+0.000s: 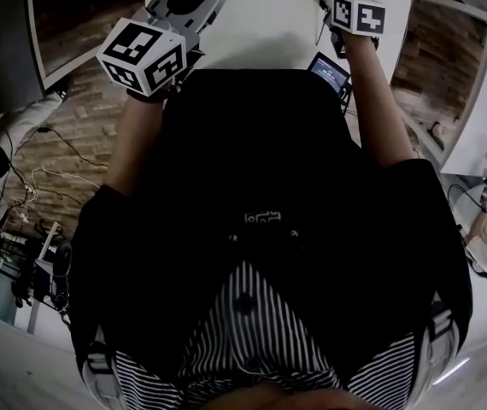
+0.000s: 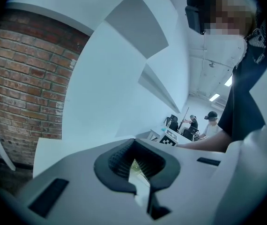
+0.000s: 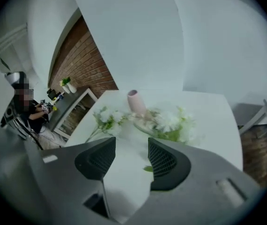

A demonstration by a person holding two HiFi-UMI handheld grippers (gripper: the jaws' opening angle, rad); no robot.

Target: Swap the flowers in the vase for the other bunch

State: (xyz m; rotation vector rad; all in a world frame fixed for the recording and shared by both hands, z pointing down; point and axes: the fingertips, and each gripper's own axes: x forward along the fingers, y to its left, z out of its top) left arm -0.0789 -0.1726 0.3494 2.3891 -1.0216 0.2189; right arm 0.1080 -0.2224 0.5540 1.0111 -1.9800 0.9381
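**Pink vase [image 3: 134, 102] straight ahead of the gaping right gripper [image 3: 129, 154]**

White table [image 3: 208, 111] carries the vase, no stems showing in its mouth; one white bunch [image 3: 106, 118] lies just left of it, stems slanting back towards the claw; the other bunch [image 3: 173, 123] lies right; right jaws apart, empty; left gripper [image 2: 136, 165], jaws together, faces elsewhere, so the right looks nearer.
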